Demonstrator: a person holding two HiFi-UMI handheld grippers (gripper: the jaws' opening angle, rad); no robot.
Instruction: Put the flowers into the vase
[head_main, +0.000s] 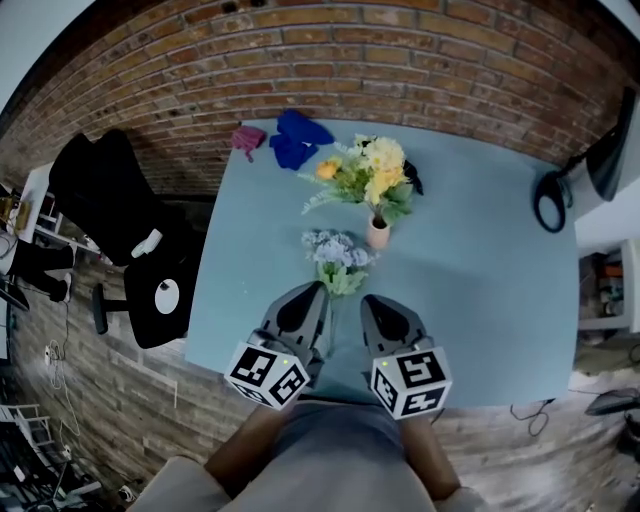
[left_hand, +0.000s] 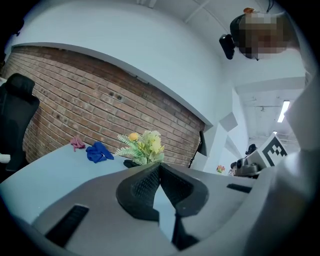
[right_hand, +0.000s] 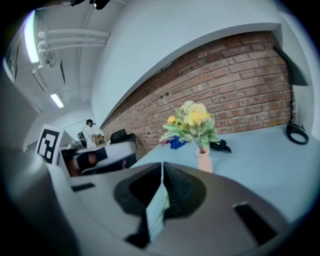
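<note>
Chair stands off the left edge of the table, clear of the work. Pink cloth and blue cloth lie at the far left corner, apart from the flowers and not in the way. Left gripper is held low over the near edge and pointed up the table; its own view shows the jaws pressed together with nothing between them. The task's loose bunch, pale blue blooms over green leaves, lies flat on the table just beyond both gripper tips, between them and the vase. Judged: both grippers are lined up on either side of the bunch for a pickup that has not yet begun, and the jaws must first spread. The vase stands upright past the bunch and already holds a yellow bouquet, so the bunch is short of its place. Right gripper sits just beside the left one, jaws likewise shut and empty. A black cable hangs at the right edge. Not determinable: the bunch's stem ends, covered by the gripper tips in the head view; the vase mouth, masked by the bouquet, so spare room is unconfirmed; the vase itself in the left gripper view, hidden behind the jaws.
</note>
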